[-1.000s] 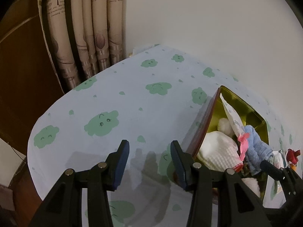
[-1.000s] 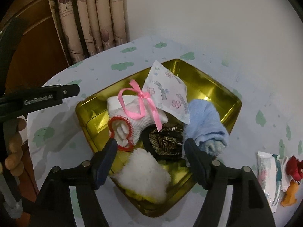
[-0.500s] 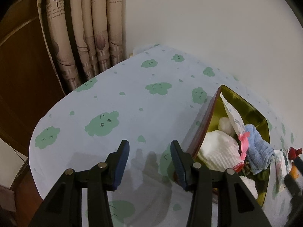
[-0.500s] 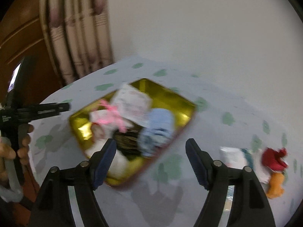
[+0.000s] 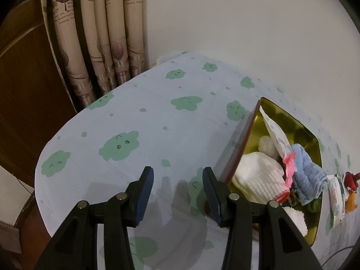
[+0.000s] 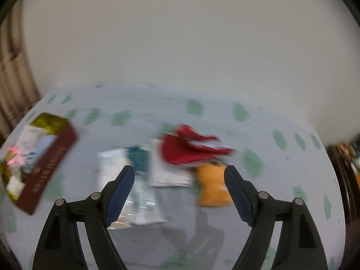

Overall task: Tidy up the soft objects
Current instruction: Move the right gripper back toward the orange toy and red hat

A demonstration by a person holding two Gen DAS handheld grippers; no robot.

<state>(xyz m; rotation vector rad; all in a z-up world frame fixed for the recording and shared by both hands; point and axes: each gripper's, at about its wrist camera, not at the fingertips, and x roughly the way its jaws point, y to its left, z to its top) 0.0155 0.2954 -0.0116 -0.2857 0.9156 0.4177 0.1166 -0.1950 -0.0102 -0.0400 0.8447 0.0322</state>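
Observation:
A gold tin (image 5: 299,123) with dark red outer walls sits on the table, filled with soft things: a white knitted piece (image 5: 258,177), a blue cloth (image 5: 308,171), a pink ribbon (image 5: 290,164) and a flowered packet (image 5: 276,135). My left gripper (image 5: 177,193) hovers open and empty left of the tin. In the blurred right wrist view my right gripper (image 6: 180,193) is opening with nothing between its fingers, above a red and orange plush toy (image 6: 191,148) and white packets (image 6: 119,171). The tin (image 6: 47,157) lies at that view's left.
The table wears a pale blue cloth with green cloud prints (image 5: 119,144). Patterned curtains (image 5: 101,33) and a brown wooden panel (image 5: 24,78) stand at the back left, a white wall (image 5: 247,22) behind. Dark furniture (image 6: 346,168) shows at the right edge.
My right gripper swung right, from over the tin to over the plush toy and packets, rolled, and its jaws widened. The left gripper stayed put.

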